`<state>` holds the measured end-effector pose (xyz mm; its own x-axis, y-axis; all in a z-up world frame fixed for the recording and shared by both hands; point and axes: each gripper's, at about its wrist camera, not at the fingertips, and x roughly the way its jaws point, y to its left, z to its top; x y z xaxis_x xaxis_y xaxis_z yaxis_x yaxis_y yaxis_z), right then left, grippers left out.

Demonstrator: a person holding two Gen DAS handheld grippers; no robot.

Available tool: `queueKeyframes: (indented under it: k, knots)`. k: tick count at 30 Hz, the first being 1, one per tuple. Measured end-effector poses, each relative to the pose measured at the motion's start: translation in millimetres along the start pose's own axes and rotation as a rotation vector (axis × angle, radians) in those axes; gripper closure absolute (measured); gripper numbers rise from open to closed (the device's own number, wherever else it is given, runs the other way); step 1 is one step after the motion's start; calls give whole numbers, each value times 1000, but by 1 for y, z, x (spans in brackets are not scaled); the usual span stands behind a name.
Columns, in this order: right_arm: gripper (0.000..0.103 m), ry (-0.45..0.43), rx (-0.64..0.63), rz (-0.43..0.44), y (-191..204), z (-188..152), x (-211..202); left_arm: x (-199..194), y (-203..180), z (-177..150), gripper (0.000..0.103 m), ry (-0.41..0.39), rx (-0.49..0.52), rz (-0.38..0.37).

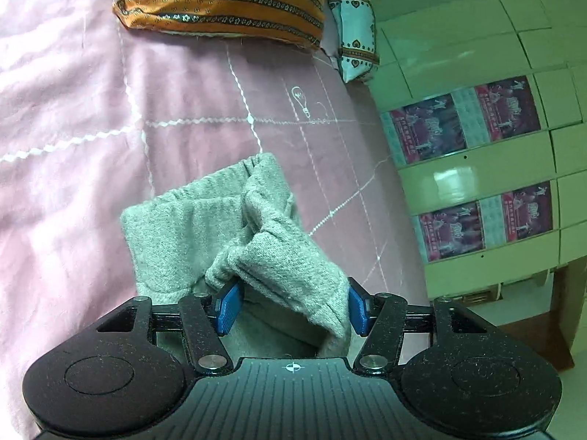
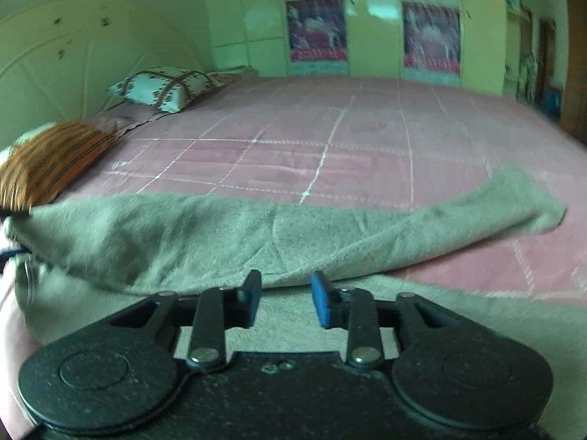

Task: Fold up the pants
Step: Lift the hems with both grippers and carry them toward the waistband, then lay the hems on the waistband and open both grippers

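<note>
Grey knit pants [image 1: 183, 227] lie bunched on the pink bedcover [image 1: 73, 110]. A thick fold of them rises between the blue pads [image 1: 227, 308] of my left gripper [image 1: 292, 306]. The jaws stand wide. The fold brushes the left pad's tip and hides part of the right pad, but the pads do not clamp it. In the right wrist view the pants [image 2: 183, 231] stretch across the bed, their upper layer folded over towards me. My right gripper [image 2: 286, 293] hangs just above the lower layer at the fold's near edge, jaws apart, nothing between the pads.
An orange patterned pillow [image 1: 220, 0] [image 2: 51, 161] and a pale pillow with hearts [image 1: 354, 29] [image 2: 165, 86] lie at the head of the bed by the headboard [image 2: 55, 55]. A green wardrobe with posters [image 1: 477, 168] [image 2: 370, 18] stands beyond the bed's far side.
</note>
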<state>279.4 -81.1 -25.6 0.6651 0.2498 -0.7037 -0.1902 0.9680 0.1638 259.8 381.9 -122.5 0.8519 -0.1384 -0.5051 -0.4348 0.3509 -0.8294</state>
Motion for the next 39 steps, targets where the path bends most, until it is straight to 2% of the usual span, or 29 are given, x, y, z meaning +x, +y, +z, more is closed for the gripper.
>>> queueKeyframes:
  k: [7,8,9,10,11,12,14,16,17,18,19,20,21,22,23,24,25,27,29,32,33,35,37,39]
  knots:
    - [72,139,441,50,-42,8,64,0,-3,12,46,8,29,-22]
    - [72,154,481,59,-46,8,72,1,-5,14,50,11,39,-25]
    - [76,163,514,61,-50,8,78,0,-6,17,66,15,53,-31]
    - [82,175,543,60,-55,6,83,3,-10,20,72,23,79,-40]
    - [103,181,564,66,-59,5,86,4,-18,24,74,35,123,-43]
    - [103,178,563,82,-61,5,86,5,-28,29,76,43,178,-55]
    - [103,111,499,96,-58,13,70,4,-67,43,77,27,376,-146]
    - [103,-32,415,125,-52,27,34,-8,-109,55,77,-7,577,-313]
    - [103,-108,369,140,-49,32,11,-17,-124,59,77,-19,668,-422]
    - [103,-171,329,153,-47,32,-10,-23,-129,63,77,-8,723,-499]
    - [103,-221,286,166,-46,28,-30,-24,-126,67,77,14,758,-499]
    - [103,-242,242,181,-45,18,-45,-14,-110,74,77,58,733,-391]
    - [103,-208,217,191,-46,5,-48,-3,-91,78,77,117,681,-283]
    - [103,-111,210,204,-47,-13,-38,11,-70,77,77,194,676,-132]
    - [103,38,198,198,-46,-33,-18,19,-56,70,77,243,716,-1]
    - [103,128,171,175,-42,-49,-4,26,-45,62,77,292,732,70]
    - [103,164,146,172,-36,-63,3,25,-37,56,77,294,744,85]
    - [103,135,154,136,-28,-75,3,15,-28,59,77,239,644,22]
    - [103,127,235,136,-32,-76,4,14,-27,62,77,228,613,11]
    - [103,131,248,115,-33,-73,6,15,-28,57,76,224,603,11]
    - [97,136,254,104,-35,-69,8,14,-22,57,72,225,576,9]
    - [97,158,291,102,-41,-65,11,14,-13,55,72,214,520,8]
    - [100,168,338,104,-47,-61,15,13,-4,44,75,206,545,32]
    - [103,156,367,124,-52,-53,12,5,-10,44,79,185,554,-14]
